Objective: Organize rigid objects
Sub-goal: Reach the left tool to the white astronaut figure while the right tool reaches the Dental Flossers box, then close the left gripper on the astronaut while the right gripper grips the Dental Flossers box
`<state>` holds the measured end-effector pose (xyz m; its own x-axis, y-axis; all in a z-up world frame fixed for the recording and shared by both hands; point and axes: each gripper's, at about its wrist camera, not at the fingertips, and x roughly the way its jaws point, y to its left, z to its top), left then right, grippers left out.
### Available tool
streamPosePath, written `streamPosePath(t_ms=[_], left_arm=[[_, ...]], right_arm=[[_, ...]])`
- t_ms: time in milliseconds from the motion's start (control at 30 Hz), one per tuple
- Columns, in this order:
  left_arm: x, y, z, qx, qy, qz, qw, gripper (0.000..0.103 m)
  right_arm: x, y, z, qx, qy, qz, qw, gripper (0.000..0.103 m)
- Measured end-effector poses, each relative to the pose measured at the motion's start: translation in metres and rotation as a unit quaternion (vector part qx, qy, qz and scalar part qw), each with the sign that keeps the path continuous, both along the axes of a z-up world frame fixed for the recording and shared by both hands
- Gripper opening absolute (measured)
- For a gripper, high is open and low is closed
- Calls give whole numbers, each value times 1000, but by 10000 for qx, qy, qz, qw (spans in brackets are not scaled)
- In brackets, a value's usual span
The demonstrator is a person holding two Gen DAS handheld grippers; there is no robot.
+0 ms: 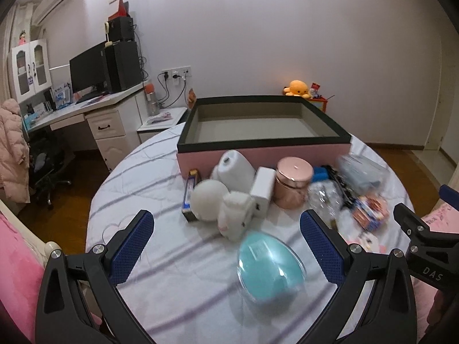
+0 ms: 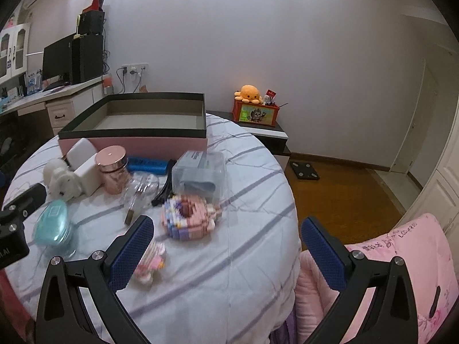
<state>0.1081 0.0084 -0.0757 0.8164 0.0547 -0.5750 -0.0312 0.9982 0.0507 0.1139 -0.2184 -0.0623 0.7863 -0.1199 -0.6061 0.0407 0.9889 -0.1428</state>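
A pink box with a black rim (image 1: 258, 143) (image 2: 137, 143) stands open and empty at the far side of the round table. In front of it lie a teal egg-shaped case (image 1: 271, 266) (image 2: 53, 225), a rose-gold jar (image 1: 292, 182) (image 2: 112, 172), a white block (image 1: 262, 190) (image 2: 86, 172), a white plush toy (image 1: 236, 218) (image 2: 61, 180), a clear bottle (image 1: 325, 197) (image 2: 140, 195) and a pink brick model (image 2: 188, 215). My left gripper (image 1: 226, 226) is open above the egg case. My right gripper (image 2: 226, 235) is open near the table's right edge, empty.
A clear packet of blue items (image 2: 200, 172), a blue box (image 2: 146, 164) and a small pink brick piece (image 2: 150, 261) also lie on the striped cloth (image 2: 229, 258). A desk with monitor (image 1: 89, 71) stands left; a pink quilt (image 2: 401, 258) lies at the right.
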Motion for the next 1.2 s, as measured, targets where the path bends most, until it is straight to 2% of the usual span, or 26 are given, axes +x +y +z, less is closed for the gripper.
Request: streamPosePath(t_ms=[167,333,533,667,700,733,767,800,833,933,1200], left_arm=[[32,11,-5,85,164,180,9997,103],[59,22,-15,-37,483,233,9986,103],[78,26,-32,-303,870,4,9957,103],[87,22,-49,-257,1138,-191,9930,102],[90,22,-55,-254,1249,-193,9917,93],[92,24,-59,-405,1366,-250,9895,79],[92,29,-58,-592,1332,-219,9891,74],[90,31,-56,-573,1269,-124,9902,52],[89,34,-55,-525,1212,-14,9912,49],[89,40,-55,-665,1224,-135,9902,48],[89,39,-55,-605,1203,-145,9908,48]], right_arm=[[29,2,-2,3,101,-13,9999,103],[59,7,-6,-41,197,-36,9998,103],[88,7,-17,-54,397,-45,9992,103],[107,6,-32,100,705,-47,9974,102],[109,4,-36,234,773,-22,9967,91],[112,1,-41,438,896,41,9950,69],[113,0,-43,582,969,62,9936,62],[112,-2,-43,660,962,58,9932,62],[111,-2,-43,661,949,82,9933,62],[110,0,-43,617,921,101,9938,62],[102,5,-35,526,812,167,9952,62]])
